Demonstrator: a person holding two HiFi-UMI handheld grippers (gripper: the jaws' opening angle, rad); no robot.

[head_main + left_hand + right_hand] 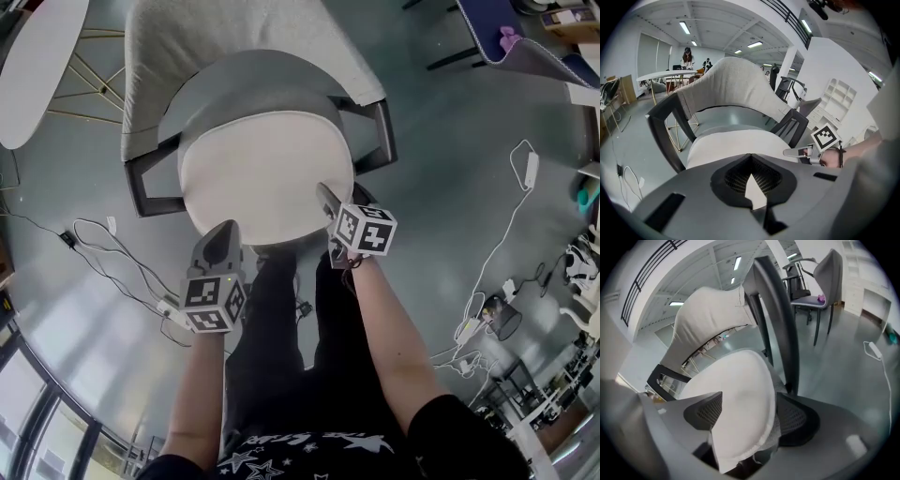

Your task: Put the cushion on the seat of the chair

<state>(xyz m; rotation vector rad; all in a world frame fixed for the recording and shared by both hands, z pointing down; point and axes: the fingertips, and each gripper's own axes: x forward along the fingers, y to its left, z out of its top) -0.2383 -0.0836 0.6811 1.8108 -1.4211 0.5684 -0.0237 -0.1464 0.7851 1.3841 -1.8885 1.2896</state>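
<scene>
A round white cushion lies on the grey seat of the chair, whose back is draped in light fabric. My left gripper is at the cushion's front left rim; in the left gripper view its jaws are pinched on a thin white wedge of the cushion. My right gripper is at the front right rim. In the right gripper view its jaws stand wide, with the cushion's seamed edge lying loosely between the pads.
Dark armrests flank the seat. Cables and a power strip lie on the grey floor. A white table stands at the back left and a second chair at the back right. The person's legs are just before the chair.
</scene>
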